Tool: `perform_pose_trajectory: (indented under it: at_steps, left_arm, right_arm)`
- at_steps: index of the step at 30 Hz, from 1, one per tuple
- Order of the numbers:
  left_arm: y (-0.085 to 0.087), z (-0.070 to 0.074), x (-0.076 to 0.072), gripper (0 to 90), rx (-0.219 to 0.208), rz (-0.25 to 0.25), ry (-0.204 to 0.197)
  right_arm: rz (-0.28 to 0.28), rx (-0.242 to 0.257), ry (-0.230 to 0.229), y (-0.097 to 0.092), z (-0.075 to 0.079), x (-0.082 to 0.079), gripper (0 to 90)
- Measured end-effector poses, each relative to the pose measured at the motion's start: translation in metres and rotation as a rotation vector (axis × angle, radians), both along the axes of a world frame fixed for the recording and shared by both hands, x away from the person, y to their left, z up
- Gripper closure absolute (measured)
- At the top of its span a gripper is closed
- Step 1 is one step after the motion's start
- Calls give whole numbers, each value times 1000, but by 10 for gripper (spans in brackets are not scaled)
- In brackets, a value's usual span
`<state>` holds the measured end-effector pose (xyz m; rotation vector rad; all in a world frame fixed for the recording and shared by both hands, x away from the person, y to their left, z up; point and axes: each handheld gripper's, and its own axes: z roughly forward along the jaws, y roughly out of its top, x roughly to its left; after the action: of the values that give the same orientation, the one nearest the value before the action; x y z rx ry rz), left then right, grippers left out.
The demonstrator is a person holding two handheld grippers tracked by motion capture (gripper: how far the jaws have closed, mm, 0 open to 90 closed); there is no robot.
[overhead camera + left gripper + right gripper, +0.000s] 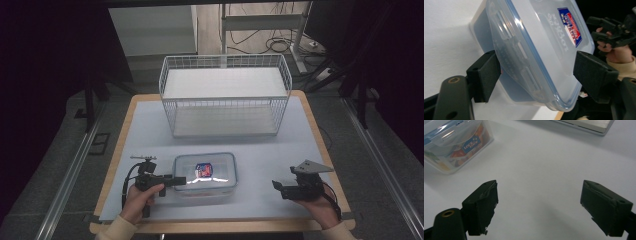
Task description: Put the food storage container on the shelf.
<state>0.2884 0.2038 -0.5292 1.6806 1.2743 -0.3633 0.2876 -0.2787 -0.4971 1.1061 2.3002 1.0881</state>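
A clear plastic container [205,172] with a blue-sealed lid and a red and blue label lies on the white mat at the front middle. My left gripper [180,181] is at the container's left end. In the left gripper view the container [544,50] tilts across the frame, and the left gripper [536,75] is open with its jaws on either side of the container's edge. My right gripper [276,186] is held apart at the right and points left toward the box. It [539,202] stands open over bare mat, with the container [451,142] at the upper left.
A white wire basket [225,107] stands at the back middle of the table. The white mat [150,130] covers a wooden tabletop whose edges run close to both hands. The right hand with its gripper [609,27] shows beyond the container in the left gripper view.
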Motion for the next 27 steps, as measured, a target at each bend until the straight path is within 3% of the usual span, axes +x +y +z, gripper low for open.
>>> perform_pose_trajectory:
  at_steps: [5,13,15,19,20,21,27]
  left_arm:
    - [2,0,0,264,-11,25,-7]
    - [3,0,0,280,-25,35,-4]
    - [3,0,0,280,-25,37,-5]
    - [3,-1,-1,281,-26,39,-7]
    - [3,-1,-1,281,-28,39,-7]
    - [3,-1,-1,281,-28,39,-7]
    - [3,-1,-1,281,-22,31,-11]
  right_arm:
    - [7,17,6,1,1,0,148]
    - [93,125,71,16,11,0,160]
    - [132,172,107,24,15,3,174]
    - [158,258,196,39,18,12,169]
    - [176,282,236,47,17,17,167]
    - [176,282,236,47,17,17,167]
    - [194,343,346,71,11,33,139]
